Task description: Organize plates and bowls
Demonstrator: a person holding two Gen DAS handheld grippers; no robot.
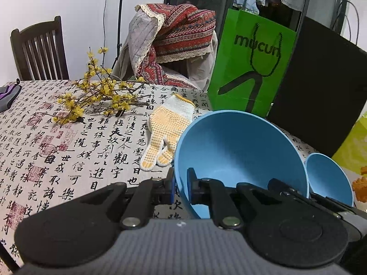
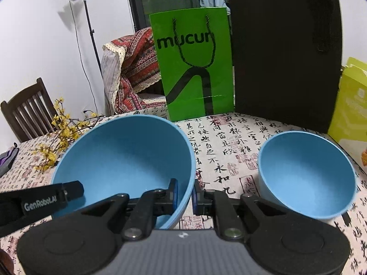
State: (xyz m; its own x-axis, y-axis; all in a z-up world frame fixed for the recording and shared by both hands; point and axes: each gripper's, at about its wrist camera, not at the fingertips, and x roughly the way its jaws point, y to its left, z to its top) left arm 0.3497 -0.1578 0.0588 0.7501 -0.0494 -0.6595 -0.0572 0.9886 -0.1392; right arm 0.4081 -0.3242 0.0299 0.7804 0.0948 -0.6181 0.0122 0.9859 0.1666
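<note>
1. Gripping the big blue bowl (image 2: 123, 158) by its rim: left gripper (image 1: 180, 188) and right gripper (image 2: 184, 194) both clamped on the wall, above the table (image 2: 229, 151).
2. Likely light, stiff, slick plastic; rim holds best.
3. Small blue bowl (image 2: 307, 178) beside it, free.

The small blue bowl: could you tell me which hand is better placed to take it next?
Right, probably: the small bowl sits beside the right tongs, which clamp the large bowl.

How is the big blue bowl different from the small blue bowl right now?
The big blue bowl is wider and clamped at its rim by both hand-held grippers, left and right; the small blue bowl is narrower and ungripped. Both are plain blue and empty.
</note>
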